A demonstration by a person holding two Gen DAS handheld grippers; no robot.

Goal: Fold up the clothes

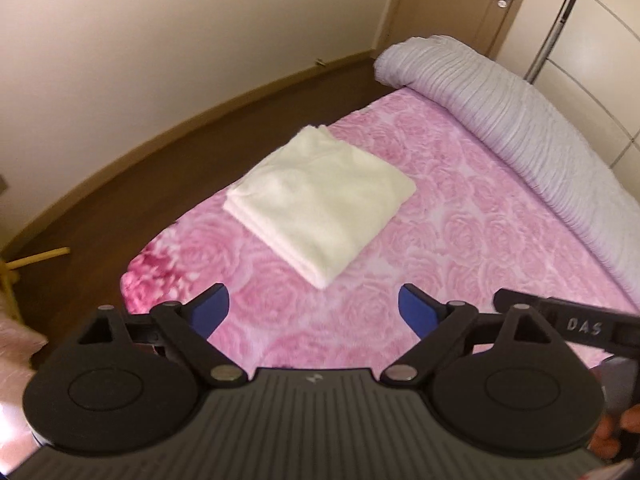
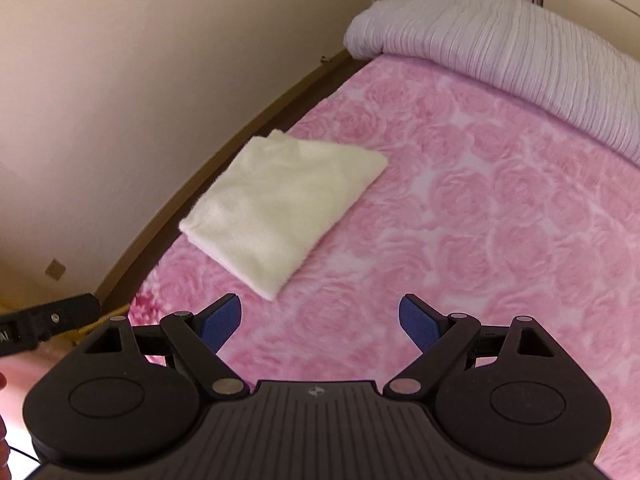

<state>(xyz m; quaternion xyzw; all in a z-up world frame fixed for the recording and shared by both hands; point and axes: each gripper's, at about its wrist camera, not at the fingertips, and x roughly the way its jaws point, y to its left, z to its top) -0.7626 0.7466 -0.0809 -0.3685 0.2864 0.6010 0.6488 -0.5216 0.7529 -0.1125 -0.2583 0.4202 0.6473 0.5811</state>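
While spread wide and empty at lower frame, left hand-held gripper [image 1: 314,310] and right hand-held gripper [image 2: 320,322], cream garment [image 1: 320,204] folded mid-frame on pink bed [image 1: 460,248]; any stray nudge likely to undo soft layers.

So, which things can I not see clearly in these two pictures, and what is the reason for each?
- Folded cream cloth: what garment it is; folded and slightly blurred in both views.
- Right gripper in the left wrist view: cut off by the right edge.
- Left gripper in the right wrist view: cut off by the left edge.
- Bed under the rolled lilac duvet: covered.
- Near bed edge: hidden by each gripper's body.
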